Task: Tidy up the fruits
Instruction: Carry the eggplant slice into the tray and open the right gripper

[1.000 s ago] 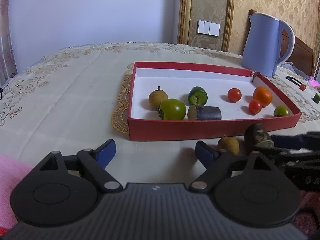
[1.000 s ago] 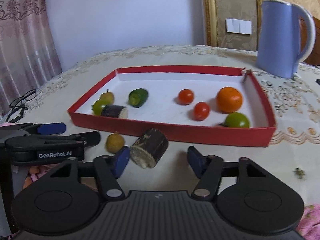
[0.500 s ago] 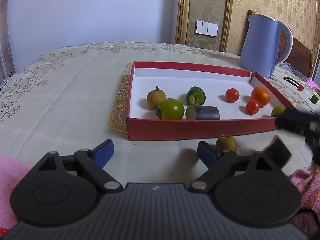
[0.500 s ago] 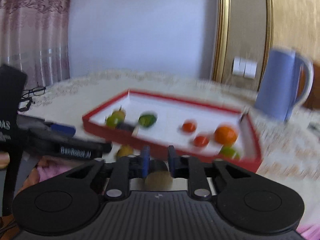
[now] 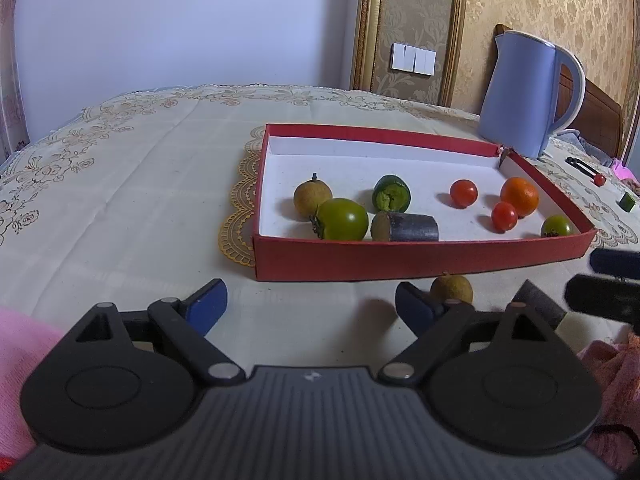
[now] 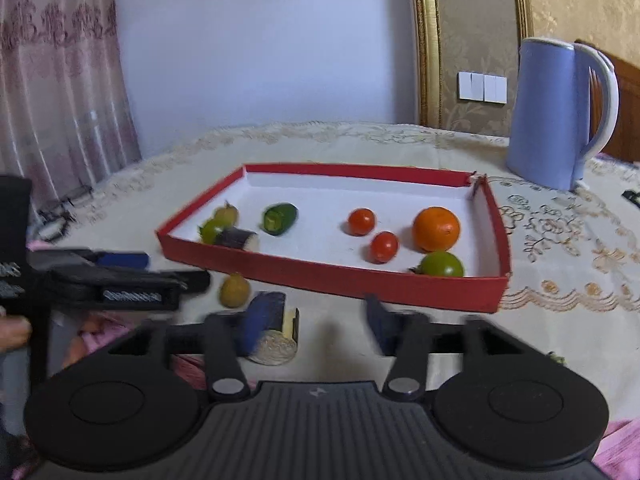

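A red tray (image 6: pixel 332 280) holds an orange (image 6: pixel 436 229), cherry tomatoes, green tomatoes, a cucumber piece (image 6: pixel 280 219), a longan and a dark cane piece (image 5: pixel 406 227). Outside its front wall lie a loose longan (image 6: pixel 235 290) and a second cane piece (image 6: pixel 276 340). My right gripper (image 6: pixel 320 322) is opening. The cane piece rests on the cloth against its left finger, and the right finger stands clear. My left gripper (image 5: pixel 312 306) is open and holds nothing, with the loose longan (image 5: pixel 451 289) just beyond its right finger.
A blue kettle (image 6: pixel 556 116) stands behind the tray at the right. Spectacles (image 6: pixel 56 220) lie at the far left table edge. Pink cloth (image 5: pixel 24 344) shows along the near edge. A lace-trimmed tablecloth (image 5: pixel 140 184) covers the table.
The right jaws were closed narrowly at the cane piece half a second ago and have spread apart since. The right gripper has shifted, and the left one has stayed put.
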Demonstrator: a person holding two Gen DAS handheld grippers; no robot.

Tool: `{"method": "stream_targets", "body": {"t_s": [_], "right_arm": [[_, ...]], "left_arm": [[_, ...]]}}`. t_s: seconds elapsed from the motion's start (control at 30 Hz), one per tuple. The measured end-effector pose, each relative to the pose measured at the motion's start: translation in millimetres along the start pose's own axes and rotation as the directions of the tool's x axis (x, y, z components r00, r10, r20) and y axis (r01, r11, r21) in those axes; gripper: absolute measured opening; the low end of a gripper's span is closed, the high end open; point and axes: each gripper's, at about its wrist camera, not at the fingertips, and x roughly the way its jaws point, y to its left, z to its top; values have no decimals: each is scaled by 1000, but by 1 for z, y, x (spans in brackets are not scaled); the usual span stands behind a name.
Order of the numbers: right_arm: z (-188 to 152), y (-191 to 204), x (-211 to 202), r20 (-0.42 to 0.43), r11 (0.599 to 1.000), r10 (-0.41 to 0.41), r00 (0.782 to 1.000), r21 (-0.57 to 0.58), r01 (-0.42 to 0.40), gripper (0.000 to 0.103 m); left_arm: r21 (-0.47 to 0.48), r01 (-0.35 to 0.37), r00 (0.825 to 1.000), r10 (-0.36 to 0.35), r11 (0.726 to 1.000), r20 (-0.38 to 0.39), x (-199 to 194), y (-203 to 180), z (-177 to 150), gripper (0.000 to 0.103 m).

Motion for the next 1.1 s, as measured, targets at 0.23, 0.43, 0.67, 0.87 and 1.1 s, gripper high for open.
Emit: {"method": "stream_targets", "body": {"t_s": [0.23,0.43,0.67,0.87,1.1], "right_arm": [[-4,22,7,-19,997,54,998,-62,-55,69],[-13,31,24,-45,993,54,998,-106,-58,32],[-2,34,7,48,988,40,998,-149,-33,32],[41,16,39,72,991,-39,997,-127,48,32],[49,-4,96,-88,998,-15,996,-64,9,32]], "left_arm": [[-3,3,1000,-3,1000,1,-1,0,-1,91],[2,3,1000,-3,1000,-2,0,-1,-1,92],[-1,8,1000,-8,1000,-2,0,0,-1,92],[-1,8,1000,-8,1000,-2,0,1,-1,93],[1,10,1000,-10,1000,-5,1,0,0,94]]}}
